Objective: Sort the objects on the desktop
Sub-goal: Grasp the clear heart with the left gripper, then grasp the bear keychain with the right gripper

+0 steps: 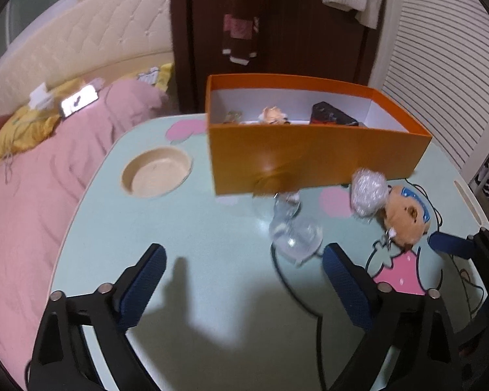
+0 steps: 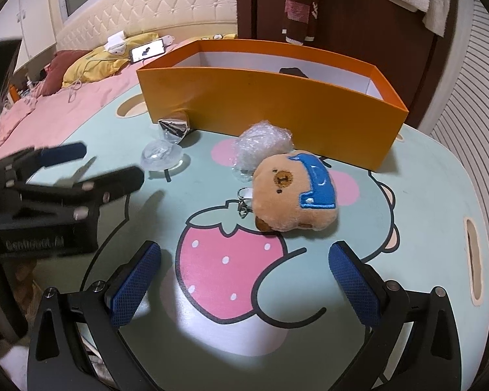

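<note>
Currently both claws wide, nothing held, over the mint cartoon-print table.

Left gripper spread behind the clear plastic piece, glossy and rounded. Right gripper spread behind the plush bear head, soft tan with blue patch and metal clip. Crinkly bubble-wrap ball touches the bear. Orange cardboard box, rectangular, white inside, stands behind them.

The left gripper is held with its jaws spread wide, nothing being gripped between the blue pads. The right gripper is likewise held wide apart and empty, its fingers pointed forward. In the right wrist view the left gripper is seen off to the left of the right fingers, somewhat blurred, apparently level with them.
</note>
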